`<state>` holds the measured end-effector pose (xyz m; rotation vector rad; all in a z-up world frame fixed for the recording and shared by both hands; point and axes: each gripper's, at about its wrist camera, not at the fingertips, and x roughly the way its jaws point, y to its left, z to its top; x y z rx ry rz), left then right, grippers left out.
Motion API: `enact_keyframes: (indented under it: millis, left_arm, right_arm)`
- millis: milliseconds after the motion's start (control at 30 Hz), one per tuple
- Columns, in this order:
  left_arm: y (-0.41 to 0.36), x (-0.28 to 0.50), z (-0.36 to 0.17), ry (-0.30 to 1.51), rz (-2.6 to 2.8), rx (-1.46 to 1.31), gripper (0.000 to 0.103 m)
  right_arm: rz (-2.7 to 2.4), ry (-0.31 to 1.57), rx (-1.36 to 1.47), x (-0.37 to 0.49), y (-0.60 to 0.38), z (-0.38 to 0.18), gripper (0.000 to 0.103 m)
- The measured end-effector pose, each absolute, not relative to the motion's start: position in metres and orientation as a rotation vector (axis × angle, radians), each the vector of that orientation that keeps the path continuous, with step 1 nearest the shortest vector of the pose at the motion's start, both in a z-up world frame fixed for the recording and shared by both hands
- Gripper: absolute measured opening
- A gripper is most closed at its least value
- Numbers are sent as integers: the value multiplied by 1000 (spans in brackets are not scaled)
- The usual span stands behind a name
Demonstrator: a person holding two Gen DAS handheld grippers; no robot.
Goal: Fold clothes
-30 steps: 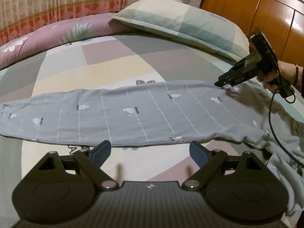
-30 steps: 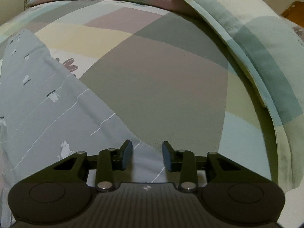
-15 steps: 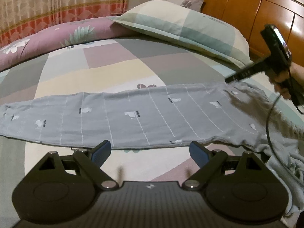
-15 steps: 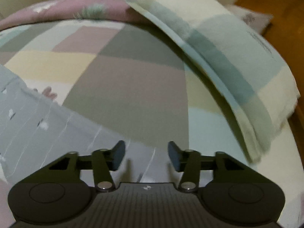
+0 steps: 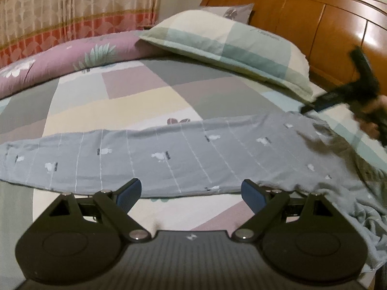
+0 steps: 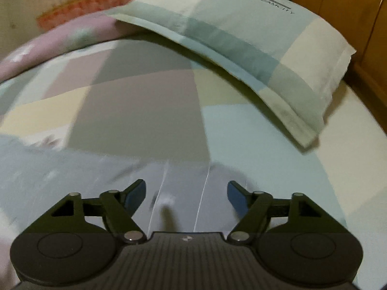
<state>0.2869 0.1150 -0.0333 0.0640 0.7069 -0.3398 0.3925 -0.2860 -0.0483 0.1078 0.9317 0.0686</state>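
A long grey garment (image 5: 169,152) with thin white stripes and small white prints lies stretched left to right across the patchwork bed sheet (image 5: 108,106). Its right end bunches into loose folds (image 5: 358,207). My left gripper (image 5: 191,189) hovers open just above the garment's near edge, with nothing between its fingers. In the left wrist view my right gripper (image 5: 307,107) shows blurred at the far right, above the garment's far right corner. In its own view the right gripper (image 6: 186,192) has its jaws opening over the grey cloth (image 6: 169,181), and its pads do not touch the cloth.
A checked pillow (image 5: 232,46) lies at the bed's head against the wooden headboard (image 5: 314,19). A purple flowered bolster (image 5: 67,60) runs along the far side, with a curtain (image 5: 72,7) behind it. A hand (image 5: 373,123) holds the right gripper.
The right gripper's jaws have spread wide and let the garment's corner go. It has lifted, rolled and shifted toward the pillow. The left gripper has stayed put and open.
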Motion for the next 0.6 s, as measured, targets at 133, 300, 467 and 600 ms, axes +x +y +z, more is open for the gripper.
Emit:
enact_keyframes:
  millis: [133, 300, 467, 600]
  left_arm:
    - [105, 280, -28, 687, -363, 80, 89]
    - [97, 278, -27, 682, -377, 104, 89]
    - [99, 281, -28, 683, -389, 85, 89]
    - [95, 282, -34, 703, -390, 101, 89]
  right_arm:
    - [134, 986, 172, 359, -292, -59, 86]
    - [-63, 992, 65, 367, -305, -94, 86]
    - [-73, 909, 228, 370, -318, -73, 87]
    - [-64, 938, 192, 383, -309, -86, 89]
